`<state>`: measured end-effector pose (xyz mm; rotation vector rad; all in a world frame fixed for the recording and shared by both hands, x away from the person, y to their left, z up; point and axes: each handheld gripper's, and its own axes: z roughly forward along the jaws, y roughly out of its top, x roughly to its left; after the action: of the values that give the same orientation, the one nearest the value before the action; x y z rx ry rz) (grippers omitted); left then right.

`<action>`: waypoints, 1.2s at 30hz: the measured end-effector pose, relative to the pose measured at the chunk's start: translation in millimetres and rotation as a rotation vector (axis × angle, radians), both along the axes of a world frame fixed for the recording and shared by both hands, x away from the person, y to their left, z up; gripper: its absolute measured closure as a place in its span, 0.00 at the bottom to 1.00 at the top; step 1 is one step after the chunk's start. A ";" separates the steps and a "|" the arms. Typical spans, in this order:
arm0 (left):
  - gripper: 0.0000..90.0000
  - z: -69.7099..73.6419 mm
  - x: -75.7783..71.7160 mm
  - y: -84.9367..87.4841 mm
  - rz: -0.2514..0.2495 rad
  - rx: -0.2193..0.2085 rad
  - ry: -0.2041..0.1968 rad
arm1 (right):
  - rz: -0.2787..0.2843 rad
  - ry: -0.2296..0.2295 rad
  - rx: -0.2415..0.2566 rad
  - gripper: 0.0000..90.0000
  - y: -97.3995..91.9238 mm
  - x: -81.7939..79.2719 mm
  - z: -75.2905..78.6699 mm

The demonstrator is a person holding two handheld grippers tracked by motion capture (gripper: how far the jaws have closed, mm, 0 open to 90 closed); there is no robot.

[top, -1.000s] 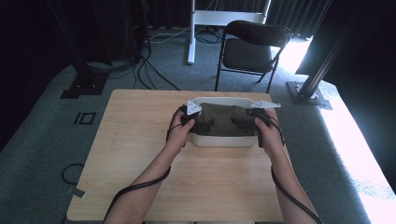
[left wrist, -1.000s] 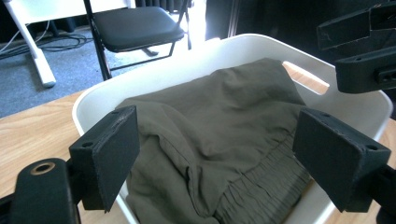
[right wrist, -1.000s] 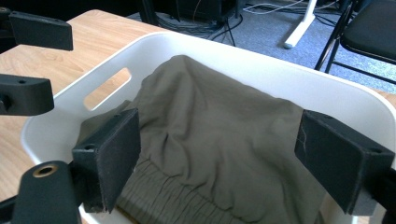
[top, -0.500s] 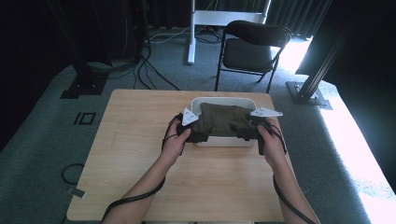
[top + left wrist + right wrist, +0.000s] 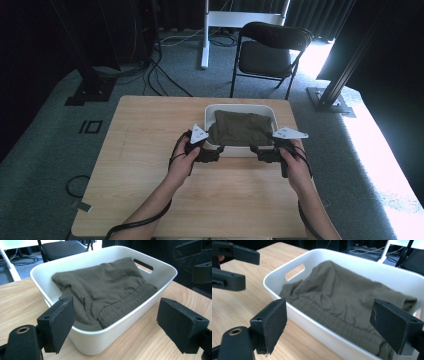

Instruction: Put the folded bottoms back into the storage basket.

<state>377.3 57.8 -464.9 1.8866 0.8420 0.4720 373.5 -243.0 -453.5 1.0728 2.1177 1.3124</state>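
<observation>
A white plastic basin (image 5: 240, 106) stands at the far middle of the wooden table, holding a crumpled olive-green cloth (image 5: 240, 127). My left gripper (image 5: 218, 151) sits at the basin's near left corner and my right gripper (image 5: 254, 150) at its near edge, their tips pointing toward each other. In the left gripper view the left gripper (image 5: 120, 325) is open, with the basin (image 5: 100, 340) and cloth (image 5: 107, 287) beyond its pads. In the right gripper view the right gripper (image 5: 333, 326) is open too, facing the basin (image 5: 287, 272) and cloth (image 5: 344, 292). Neither touches the cloth.
The wooden table (image 5: 150, 150) has bare room to the left and in front of the basin. A black folding chair (image 5: 267, 55) stands behind the table's far edge. Cables lie on the carpet at the far left. The basin has a handle slot (image 5: 295, 271).
Both hands have drawn back toward the person, from over the basin's sides to its near edge. The basin and the cloth have stayed where they were.
</observation>
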 end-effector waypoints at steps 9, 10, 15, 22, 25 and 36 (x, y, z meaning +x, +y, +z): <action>0.18 -12.3 -10.8 10.5 -0.006 0.032 0.009 | 0.013 0.017 0.006 0.15 -4.7 -18.5 -18.0; 0.18 -13.3 -11.6 11.7 -0.006 0.037 0.008 | 0.015 0.016 0.002 0.15 -5.1 -19.7 -19.6; 0.18 -20.4 -13.9 19.0 0.011 0.034 0.022 | 0.022 0.035 -0.004 0.15 -10.4 -25.4 -32.1; 0.18 -33.9 -17.2 29.5 0.018 0.070 0.044 | -0.019 0.068 -0.012 0.15 -22.7 -31.5 -51.8; 0.18 -40.6 -19.3 35.1 0.025 0.086 0.057 | -0.030 0.075 -0.012 0.15 -26.4 -33.4 -55.8; 0.18 -56.7 -27.1 60.7 0.068 0.100 0.102 | -0.129 0.099 -0.027 0.15 -51.2 -45.2 -73.3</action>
<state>350.2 118.5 -521.6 1.9924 0.9679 0.4706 328.3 -294.2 -526.8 1.2647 2.0913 1.1899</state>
